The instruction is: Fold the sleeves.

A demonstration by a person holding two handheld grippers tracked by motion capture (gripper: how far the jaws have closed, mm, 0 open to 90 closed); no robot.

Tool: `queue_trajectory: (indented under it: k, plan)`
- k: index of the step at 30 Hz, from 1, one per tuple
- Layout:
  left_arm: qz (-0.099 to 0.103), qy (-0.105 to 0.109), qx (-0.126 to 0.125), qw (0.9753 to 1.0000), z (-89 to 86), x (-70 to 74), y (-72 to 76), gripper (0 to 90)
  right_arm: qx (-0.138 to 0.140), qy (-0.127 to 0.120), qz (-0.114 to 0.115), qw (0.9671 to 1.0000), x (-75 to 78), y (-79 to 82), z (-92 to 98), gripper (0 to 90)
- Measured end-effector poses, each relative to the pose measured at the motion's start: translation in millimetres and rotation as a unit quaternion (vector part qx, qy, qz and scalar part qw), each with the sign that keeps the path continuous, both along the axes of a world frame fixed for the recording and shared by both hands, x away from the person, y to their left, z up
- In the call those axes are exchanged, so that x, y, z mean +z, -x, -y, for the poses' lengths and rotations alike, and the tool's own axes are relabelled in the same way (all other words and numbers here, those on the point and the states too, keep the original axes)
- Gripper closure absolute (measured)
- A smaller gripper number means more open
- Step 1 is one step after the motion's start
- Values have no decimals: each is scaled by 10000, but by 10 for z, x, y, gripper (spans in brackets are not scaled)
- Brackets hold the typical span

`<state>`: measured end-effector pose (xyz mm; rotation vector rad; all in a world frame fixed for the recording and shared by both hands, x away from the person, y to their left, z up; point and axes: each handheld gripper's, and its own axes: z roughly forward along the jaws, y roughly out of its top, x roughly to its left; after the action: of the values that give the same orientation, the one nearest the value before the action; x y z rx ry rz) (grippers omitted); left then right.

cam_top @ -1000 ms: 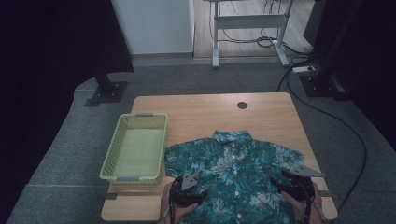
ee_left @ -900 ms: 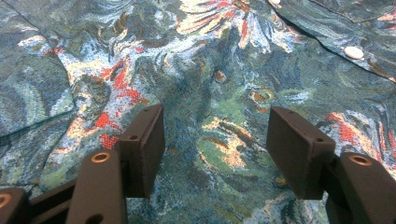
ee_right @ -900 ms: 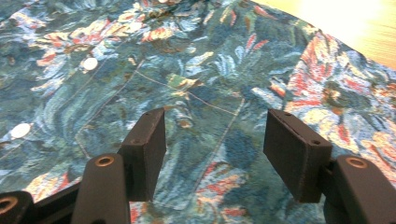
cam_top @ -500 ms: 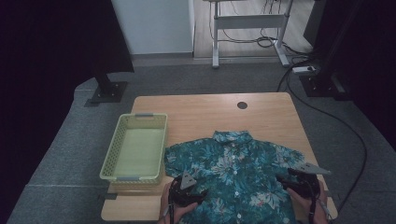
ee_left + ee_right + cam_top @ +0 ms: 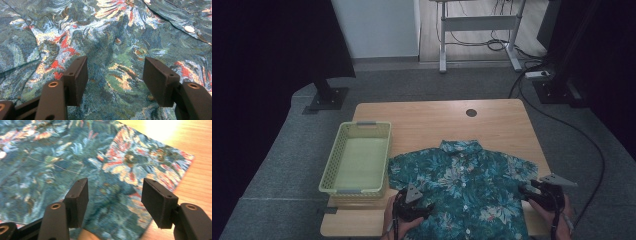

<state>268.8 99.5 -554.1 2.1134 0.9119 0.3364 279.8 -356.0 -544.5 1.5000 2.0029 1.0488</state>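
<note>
— Surroundings and surface? 
— Dim room; grey floor is seen around a wooden worktop (image 5: 492,125) at the centre of the high view, with a white desk frame (image 5: 477,30) at the upper middle of the frame.

— Item under handling? 
— A floral shirt (image 5: 462,185) is laid flat, front up and buttoned, in the lower middle of the frame, collar toward the top. A green basket (image 5: 357,187) is noted just left of it, close beside the sleeve.

— Left gripper? 
— The left gripper (image 5: 412,202) is held at the lower left part of the shirt, near the hem. In the left gripper view its jaws are spread wide, with patterned cloth (image 5: 115,50) seen between them; nothing is pinched. Contact with the fabric cannot be told.

— Right gripper? 
— The right gripper (image 5: 539,192) is held at the shirt's right edge, lower right of the frame. In the right gripper view the jaws are likewise spread, above the fabric edge (image 5: 140,165), with bare worktop at the upper right.
</note>
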Motion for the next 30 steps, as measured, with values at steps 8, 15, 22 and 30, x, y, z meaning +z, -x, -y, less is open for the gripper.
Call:
queue_trajectory:
  k: [8,15,22,30]
  plan:
    - [-32,48,5,10000,-8,0,-5,368,-168,23,-100,9998,-64,-19,110,379]
    - [-21,35,9,10000,-4,0,-3,369,-230,83,-174,9995,-102,-37,148,379]
    - [-18,27,9,10000,-3,0,-2,369,-274,70,-209,9994,-113,-50,164,384]
    - [-23,40,13,10000,-5,-1,-3,370,-386,193,-167,9989,-119,-71,158,419]
